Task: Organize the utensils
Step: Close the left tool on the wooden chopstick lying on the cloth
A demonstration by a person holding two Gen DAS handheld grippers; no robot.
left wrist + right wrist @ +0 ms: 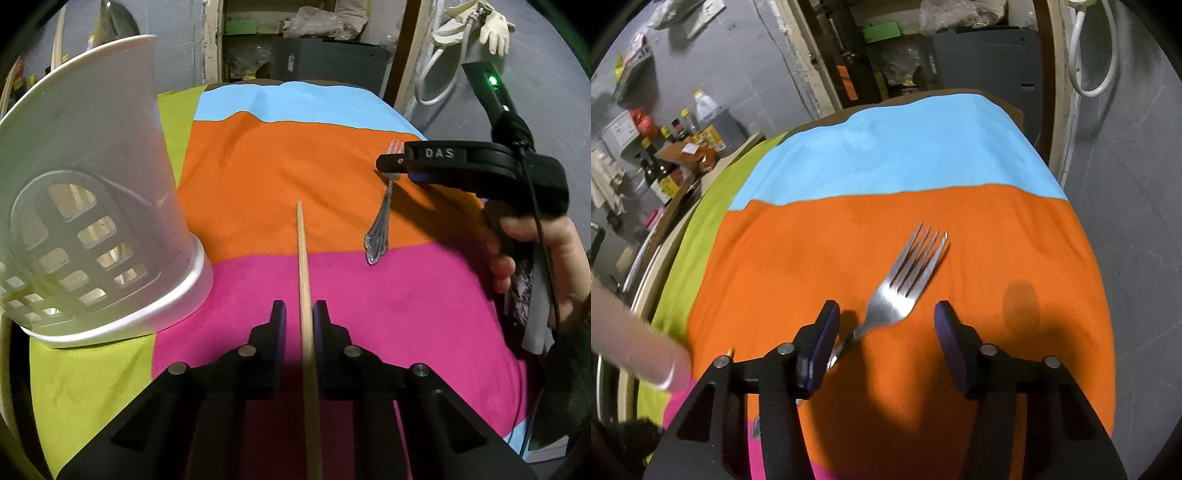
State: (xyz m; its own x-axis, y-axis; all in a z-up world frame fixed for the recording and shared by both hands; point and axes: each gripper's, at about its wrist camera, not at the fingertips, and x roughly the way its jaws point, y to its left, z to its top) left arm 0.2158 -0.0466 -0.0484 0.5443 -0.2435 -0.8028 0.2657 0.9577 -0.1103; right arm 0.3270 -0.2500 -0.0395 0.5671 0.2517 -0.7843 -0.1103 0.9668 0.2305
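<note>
A wooden chopstick (pixel 302 251) lies lengthwise on the striped cloth (pixel 258 166), across the pink and orange bands. My left gripper (pixel 299 314) is shut on its near part, one finger on each side. A white perforated utensil holder (pixel 92 184) stands just to the left. A silver fork (pixel 905 277) rests on the orange band, tines pointing away. My right gripper (pixel 886 321) is open and low over the fork's neck. Its pads are clear of the metal, and the handle runs back under the left finger (pixel 827 325). In the left wrist view the fork (pixel 380 225) lies below the right gripper (pixel 391 162).
A person's hand (pixel 535 258) holds the right gripper's handle. The table's right edge drops to a grey floor (pixel 1137 221). Bottles and boxes (pixel 665 155) crowd a shelf at the left. Pale gloves (pixel 491 26) hang at the back right. A blurred white shape (pixel 628 347) sits at the left edge.
</note>
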